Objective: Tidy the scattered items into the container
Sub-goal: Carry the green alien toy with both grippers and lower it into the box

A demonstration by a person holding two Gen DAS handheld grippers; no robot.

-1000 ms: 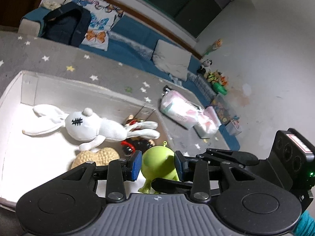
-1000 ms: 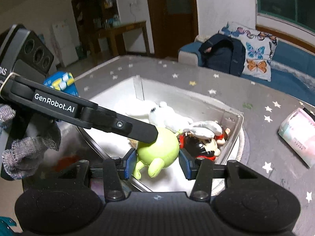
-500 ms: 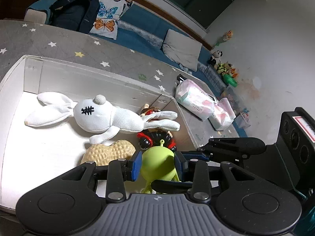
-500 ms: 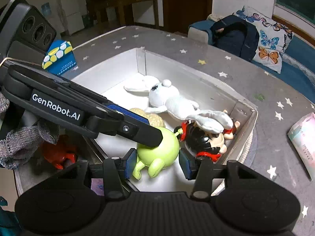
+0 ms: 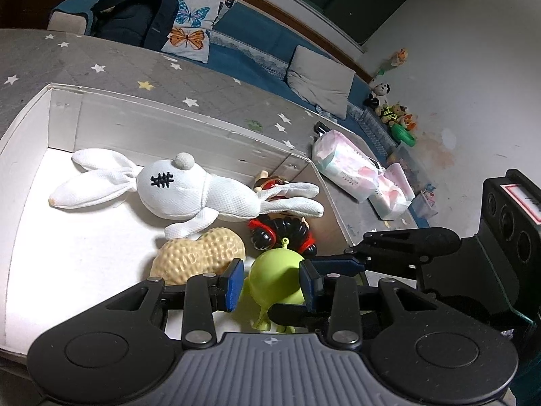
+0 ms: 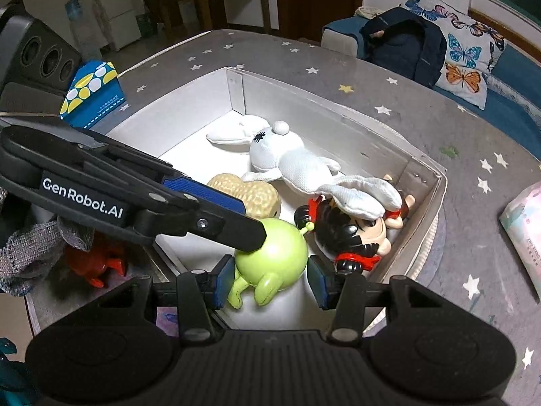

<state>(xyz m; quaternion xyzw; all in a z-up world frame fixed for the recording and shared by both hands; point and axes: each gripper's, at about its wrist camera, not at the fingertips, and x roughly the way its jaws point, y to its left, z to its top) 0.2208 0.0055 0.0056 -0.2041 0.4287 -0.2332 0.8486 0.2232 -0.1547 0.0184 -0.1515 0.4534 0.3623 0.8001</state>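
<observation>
A white box [image 5: 64, 118] [image 6: 338, 118] holds a white plush rabbit [image 5: 182, 189] [image 6: 294, 162], a tan peanut toy [image 5: 199, 253] [image 6: 250, 196] and a black-haired doll [image 5: 287, 233] [image 6: 351, 233]. A green round toy [image 5: 277, 277] [image 6: 274, 257] sits low at the box's near end between both grippers. My left gripper [image 5: 272, 280] straddles it, pads close on either side. My right gripper [image 6: 270, 277] is open around its feet. The left gripper's finger [image 6: 216, 223] rests on the green toy in the right wrist view.
A red toy [image 6: 98, 264] and a blue dotted box [image 6: 94, 94] lie outside the box on the left. Pink tissue packs [image 5: 351, 172] [image 6: 524, 233] lie on the starry grey mat at the right. A sofa with a dark backpack [image 5: 135, 17] is behind.
Both grippers have come lower and closer over the box with the green toy between them. The toy now sits down near the box floor beside the doll and peanut.
</observation>
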